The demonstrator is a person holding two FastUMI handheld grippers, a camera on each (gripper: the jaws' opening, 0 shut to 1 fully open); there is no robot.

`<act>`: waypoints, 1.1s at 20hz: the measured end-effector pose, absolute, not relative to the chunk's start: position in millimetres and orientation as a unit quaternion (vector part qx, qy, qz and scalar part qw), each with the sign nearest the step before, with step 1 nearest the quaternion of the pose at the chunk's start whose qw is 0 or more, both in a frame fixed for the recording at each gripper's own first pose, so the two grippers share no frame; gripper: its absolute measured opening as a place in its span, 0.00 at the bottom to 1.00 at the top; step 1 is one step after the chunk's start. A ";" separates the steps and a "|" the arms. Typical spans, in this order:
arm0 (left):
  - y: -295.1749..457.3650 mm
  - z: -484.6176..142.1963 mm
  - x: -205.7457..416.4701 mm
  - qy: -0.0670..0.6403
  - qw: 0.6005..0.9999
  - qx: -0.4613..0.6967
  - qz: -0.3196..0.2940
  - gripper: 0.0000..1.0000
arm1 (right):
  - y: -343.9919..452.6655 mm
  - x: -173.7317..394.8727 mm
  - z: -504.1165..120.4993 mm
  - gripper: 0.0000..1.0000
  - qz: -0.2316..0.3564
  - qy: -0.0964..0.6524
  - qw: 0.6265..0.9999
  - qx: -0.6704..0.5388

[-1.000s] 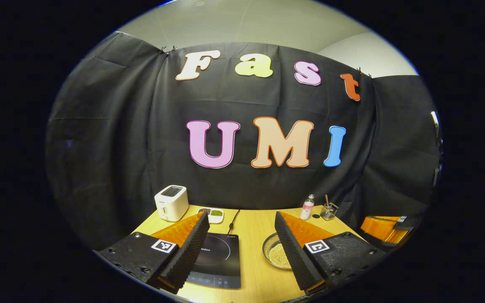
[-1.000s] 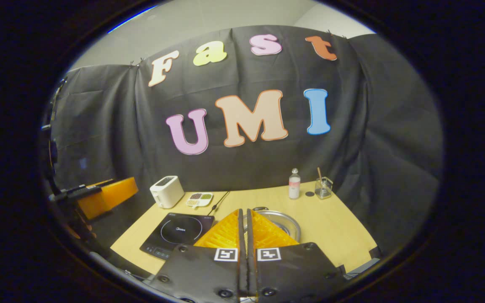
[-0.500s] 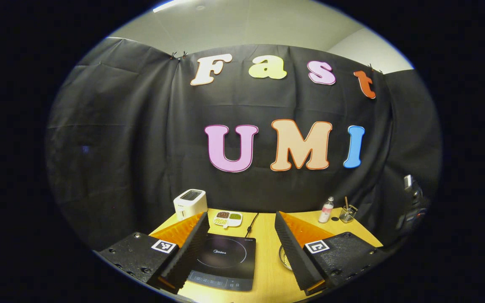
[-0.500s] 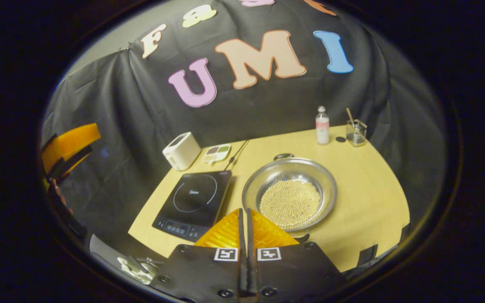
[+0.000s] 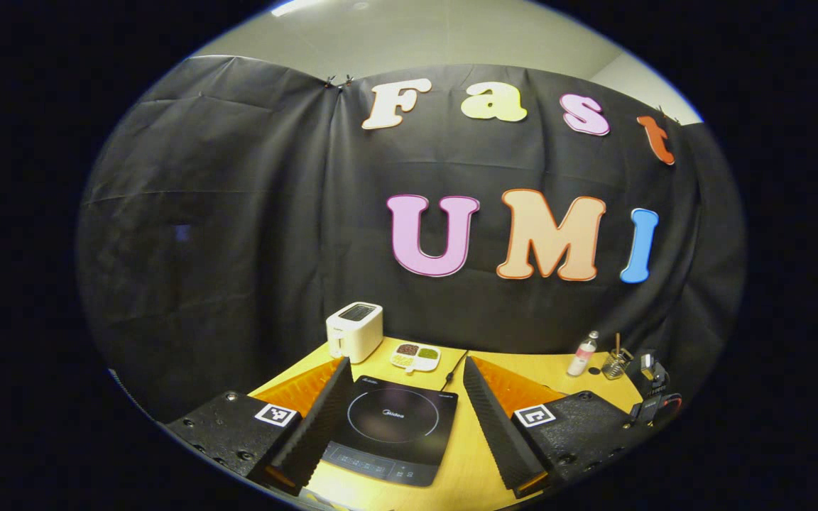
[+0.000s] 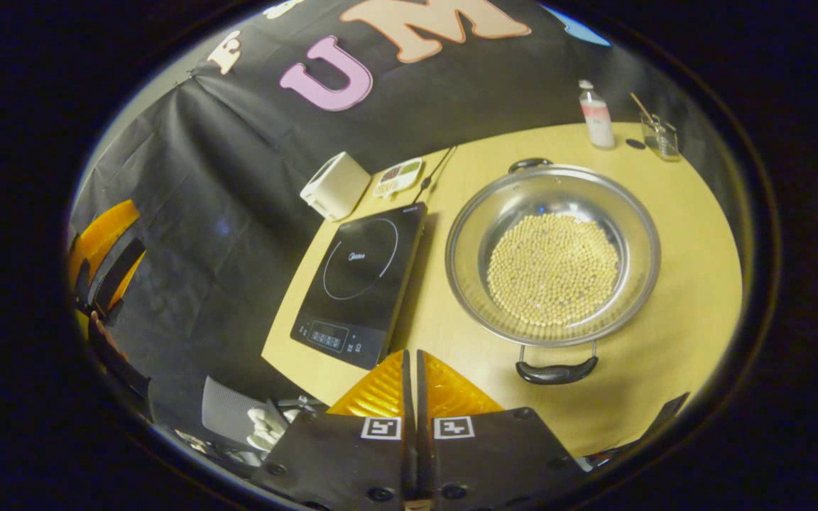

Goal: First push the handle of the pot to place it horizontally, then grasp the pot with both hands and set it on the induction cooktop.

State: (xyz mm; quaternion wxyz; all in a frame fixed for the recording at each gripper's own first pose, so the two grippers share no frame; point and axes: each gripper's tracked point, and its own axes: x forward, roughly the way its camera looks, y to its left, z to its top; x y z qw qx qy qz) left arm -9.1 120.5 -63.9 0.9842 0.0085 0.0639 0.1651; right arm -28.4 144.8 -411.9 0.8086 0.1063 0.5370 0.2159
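The shiny round steel pot (image 6: 553,253), full of pale beans, sat on the yellow wooden table (image 6: 679,213) just right of the flat black induction cooktop (image 6: 361,275), its black near handle (image 6: 557,371) towards the camera. The right gripper (image 6: 410,369) hovered above the table's near edge, fingers together, empty. The left gripper (image 5: 404,404) had its fingers apart, cooktop (image 5: 392,428) between them. White toaster (image 5: 354,331) behind.

bare table (image 6: 672,213) lies open around the pot (image 6: 553,254) on its near and right sides, a narrow gap parts it from the induction cooktop (image 6: 363,273), and the toaster (image 6: 334,184), divided dish (image 6: 398,177), cord (image 6: 436,172), bottle (image 6: 596,116) and glass (image 6: 660,135) crowd the far edge.
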 end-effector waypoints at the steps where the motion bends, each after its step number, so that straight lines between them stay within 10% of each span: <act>1: 125.5 -67.2 -11.2 0.068 0.982 0.007 0.178 0.96 | 142.0 -27.9 -419.9 0.00 0.216 0.548 0.802 0.104; 22: 103.6 -88.8 13.3 0.094 0.965 -0.021 0.244 0.96 | 56.8 -13.8 -490.5 0.00 0.191 0.625 0.756 0.039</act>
